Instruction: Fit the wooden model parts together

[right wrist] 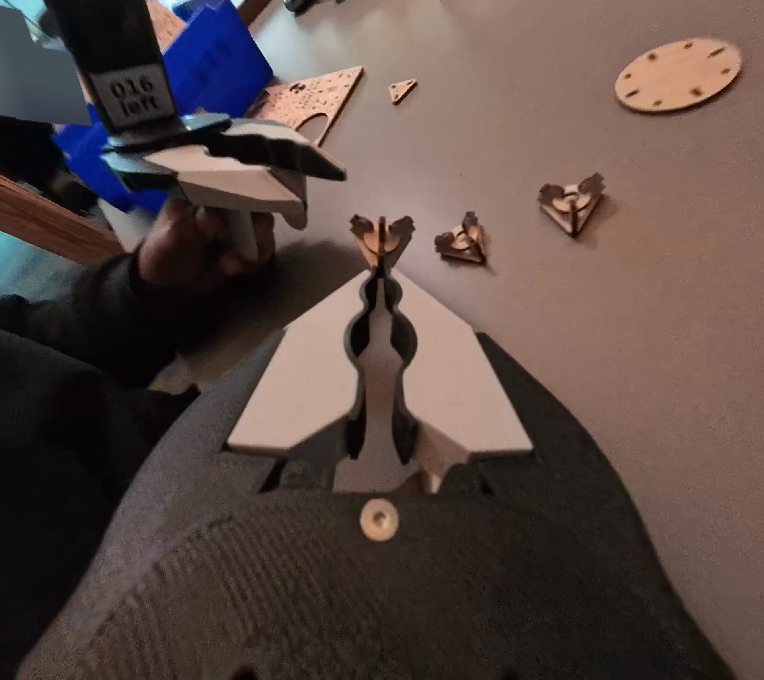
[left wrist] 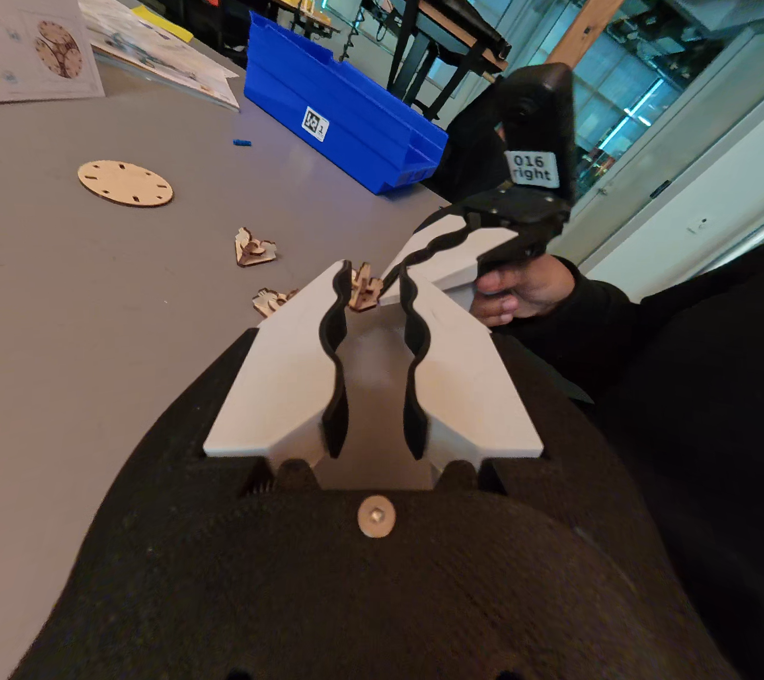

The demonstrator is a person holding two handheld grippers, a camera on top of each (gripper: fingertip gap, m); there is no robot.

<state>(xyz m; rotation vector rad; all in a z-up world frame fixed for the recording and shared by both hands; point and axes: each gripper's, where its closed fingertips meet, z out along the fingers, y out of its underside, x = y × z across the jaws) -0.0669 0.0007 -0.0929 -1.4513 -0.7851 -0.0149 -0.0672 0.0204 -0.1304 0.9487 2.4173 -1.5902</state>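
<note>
My right gripper (right wrist: 379, 275) is shut on the thin upright fin of a small triangular wooden assembly (right wrist: 380, 241) and holds it just above the grey table (right wrist: 537, 329). In the left wrist view, the right gripper (left wrist: 386, 285) comes in from the right with the same assembly (left wrist: 364, 288) at its tips. My left gripper (left wrist: 372, 276) is open. The assembly shows between its pads there, but the right wrist view shows the left gripper (right wrist: 320, 185) up and to the left of the assembly, clear of it, with nothing in it.
Two more wooden triangular assemblies (right wrist: 463, 243) (right wrist: 572, 201) lie on the table, with a round slotted wooden disc (right wrist: 678, 79), a small wooden triangle (right wrist: 402, 90) and a cut-out wooden sheet (right wrist: 314, 98). A blue bin (left wrist: 343, 115) and printed sheets (left wrist: 41, 19) are farther back. About 4 centimeters separates my left fingertips from my right. From either gripper's tips it is about 20 centimeters to the round slotted wooden disc (right wrist: 678, 79). It is also in sight in the left wrist view (left wrist: 135, 184).
</note>
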